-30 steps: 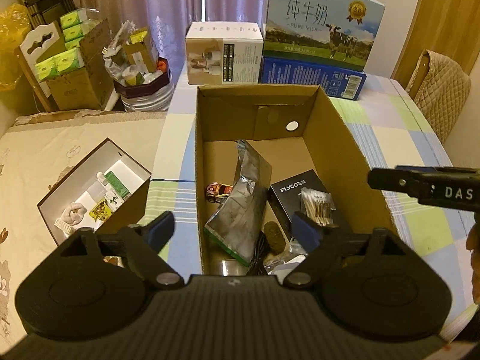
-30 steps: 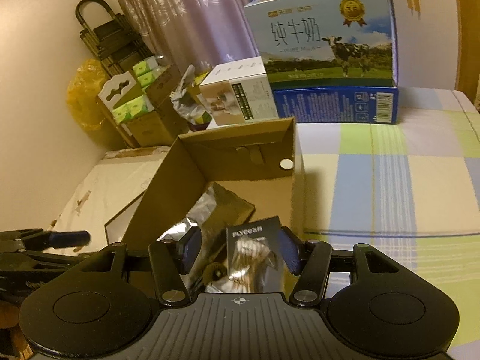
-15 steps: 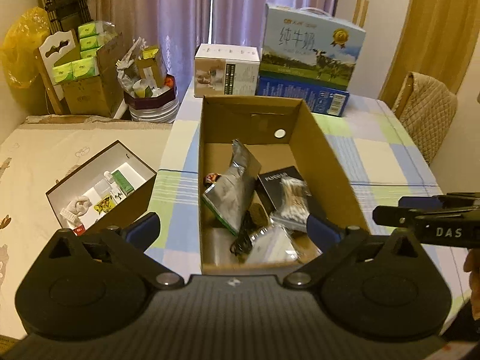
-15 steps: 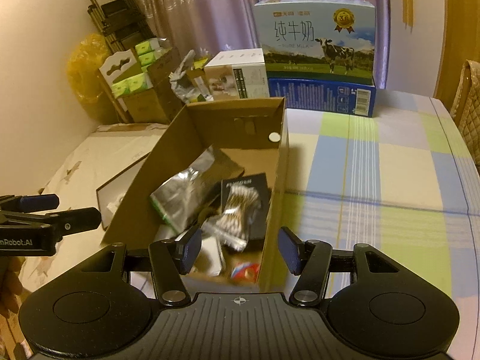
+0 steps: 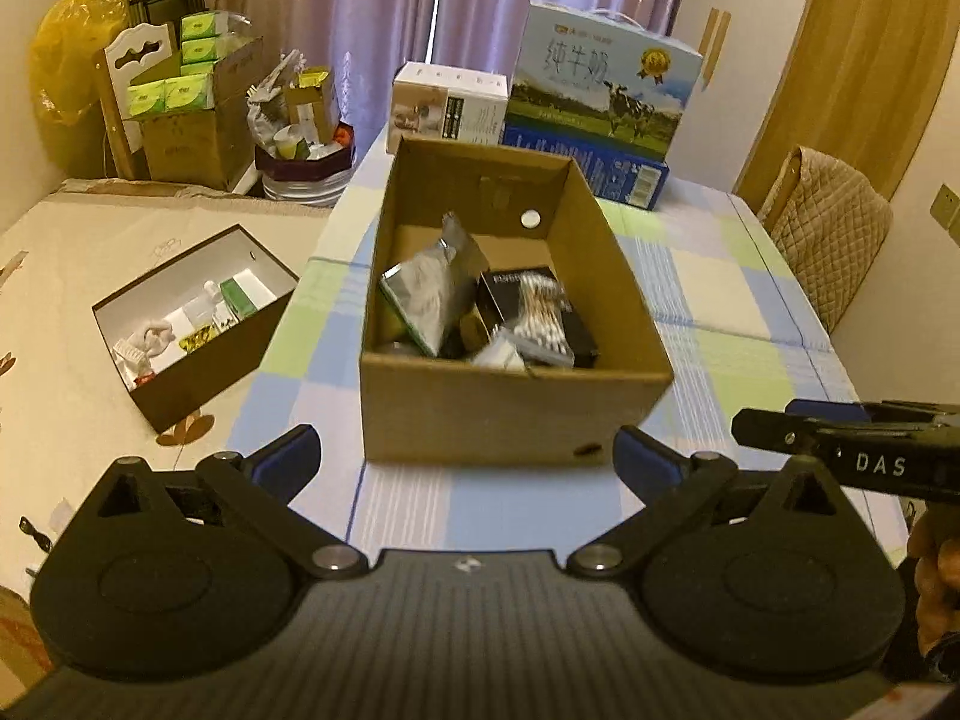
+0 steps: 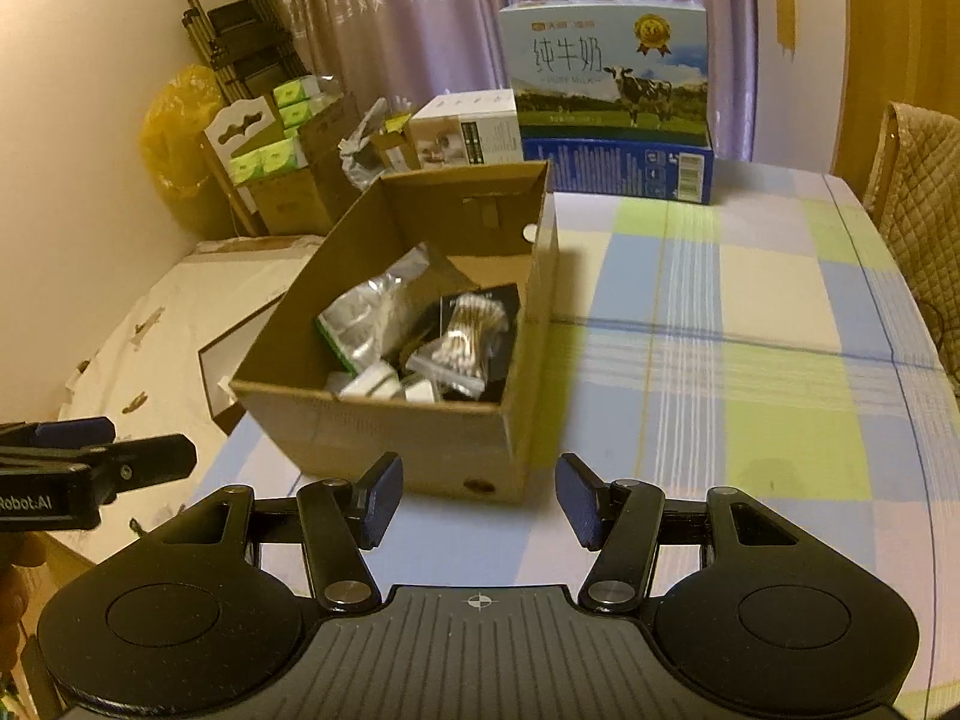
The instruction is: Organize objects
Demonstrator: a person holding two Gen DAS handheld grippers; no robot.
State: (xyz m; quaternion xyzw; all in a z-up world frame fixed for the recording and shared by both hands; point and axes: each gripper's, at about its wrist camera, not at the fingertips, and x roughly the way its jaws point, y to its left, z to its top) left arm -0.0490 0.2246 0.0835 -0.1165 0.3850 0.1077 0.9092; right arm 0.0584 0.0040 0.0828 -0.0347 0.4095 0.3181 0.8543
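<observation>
An open cardboard box (image 5: 510, 414) (image 6: 384, 438) stands on the checked tablecloth. Inside lie a silver foil pouch (image 5: 429, 294) (image 6: 366, 312), a black box (image 5: 576, 336) under a bag of cotton swabs (image 5: 540, 312) (image 6: 468, 330), and small white items (image 6: 375, 387). My left gripper (image 5: 465, 462) is open and empty, just in front of the box's near wall. My right gripper (image 6: 480, 498) is open too, holding nothing, near the box's front right corner. Each gripper shows at the edge of the other's view.
A milk carton case (image 5: 600, 96) on a blue box (image 5: 630, 177) and a white carton (image 5: 447, 102) stand behind the cardboard box. A dark shoebox (image 5: 192, 324) with small items sits on the bed at left. A quilted chair (image 5: 834, 234) is at right.
Both grippers have pulled back and up from over the box's contents. The box now lies wholly ahead of them, and both stay open with nothing held.
</observation>
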